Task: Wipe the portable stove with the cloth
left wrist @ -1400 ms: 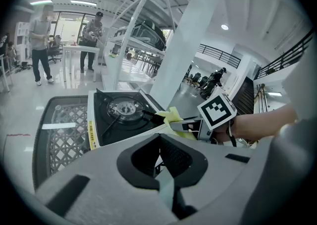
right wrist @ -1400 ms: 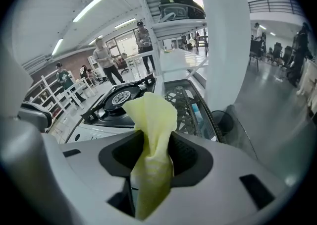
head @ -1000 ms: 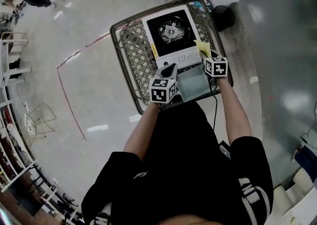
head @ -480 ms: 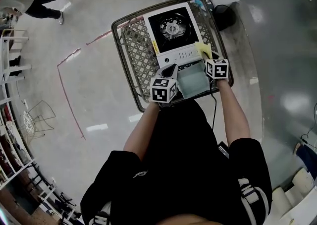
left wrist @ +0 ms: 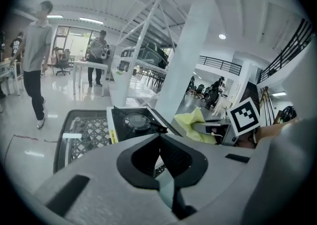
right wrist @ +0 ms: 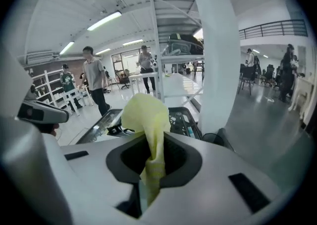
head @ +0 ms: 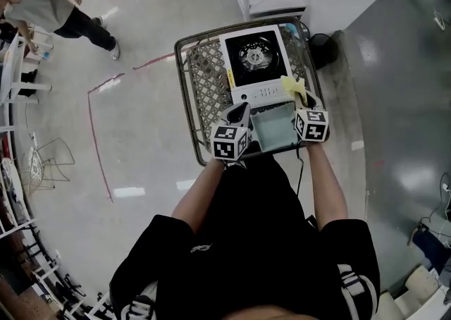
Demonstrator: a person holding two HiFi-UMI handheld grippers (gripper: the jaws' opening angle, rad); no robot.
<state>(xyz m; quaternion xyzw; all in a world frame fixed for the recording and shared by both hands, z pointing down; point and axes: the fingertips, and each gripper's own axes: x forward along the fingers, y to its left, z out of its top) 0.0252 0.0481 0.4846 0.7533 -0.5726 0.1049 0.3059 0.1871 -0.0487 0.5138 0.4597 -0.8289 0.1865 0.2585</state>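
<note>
**Cloth's pinched, now get it flat on the stove**

You've got the cloth [right wrist: 143, 115] clamped in the right tool [right wrist: 150, 172]. Its jaws have just been closing and now sit all but together on a fold, with a yellow bunch poking out past the tips. The left tool [left wrist: 162, 149] is closed too, with nothing in it, and hovers by the stove's front left corner.

The stove [head: 255, 58] sits on the far half of the mesh bench [head: 204, 86]: white body, black top, burner in the middle. In the head view the cloth is over the stove's near right corner, next to the control strip. My guess is it isn't touching yet. A pale panel [head: 273, 127] lies just in front of the stove, between your two tools; I can't tell what it is.

How I'd play the next bit:
- Tip the right tool down so the loose bunch lands first, not the hard tips.
- Press lightly and drag in long straight passes across the white surround.
- Go easy round the burner, since a loose cloth will probably snag on the grate.
- The stove looks light, so rest the left tool against its front edge to stop it sliding.
</note>
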